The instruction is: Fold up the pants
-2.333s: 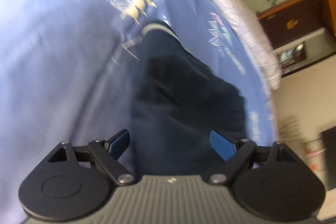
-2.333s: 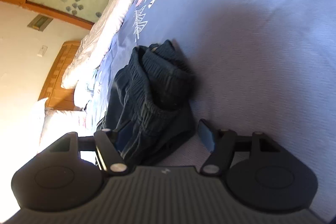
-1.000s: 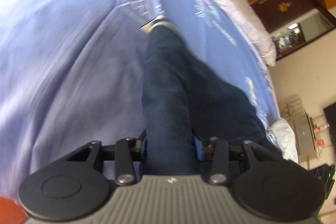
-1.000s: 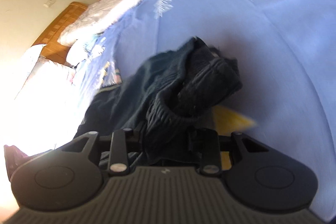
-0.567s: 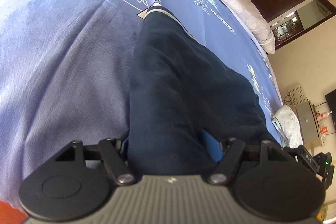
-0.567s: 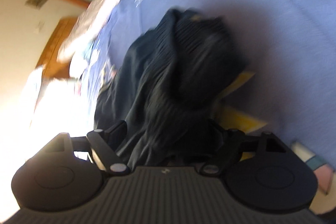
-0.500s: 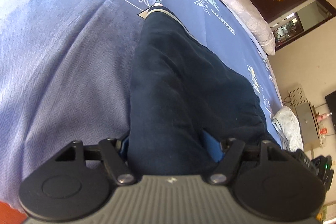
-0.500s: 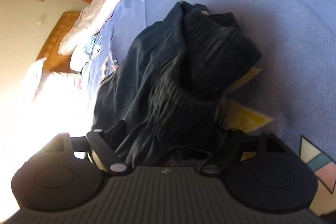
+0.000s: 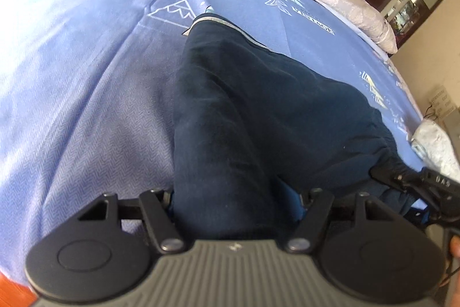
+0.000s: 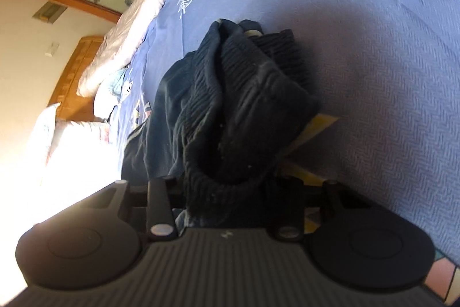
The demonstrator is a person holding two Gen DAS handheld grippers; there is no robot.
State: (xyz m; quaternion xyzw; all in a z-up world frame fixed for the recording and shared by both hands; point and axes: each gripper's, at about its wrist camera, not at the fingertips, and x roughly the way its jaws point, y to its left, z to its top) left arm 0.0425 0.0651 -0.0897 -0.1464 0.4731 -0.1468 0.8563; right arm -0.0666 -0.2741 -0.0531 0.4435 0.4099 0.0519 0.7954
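My left gripper's fingers (image 9: pixel 293 200) stand apart with a leg of the dark navy pants (image 9: pixel 244 111) lying between them, not pinched. My right gripper (image 10: pixel 227 197) has its fingers drawn in on the ribbed waistband (image 10: pixel 244 105), gripping the bunched cloth. The pants lie stretched across the blue patterned bedsheet (image 9: pixel 86 62), the leg hem at the far end near a printed mountain outline (image 9: pixel 172 12).

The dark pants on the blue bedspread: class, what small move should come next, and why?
Probably lift both ends slightly and draw them apart to flatten the cloth. The pants lie rumpled on the bedspread; the left claw has fabric between its fingers, and the right claw grips the bunched ribbed waistband.
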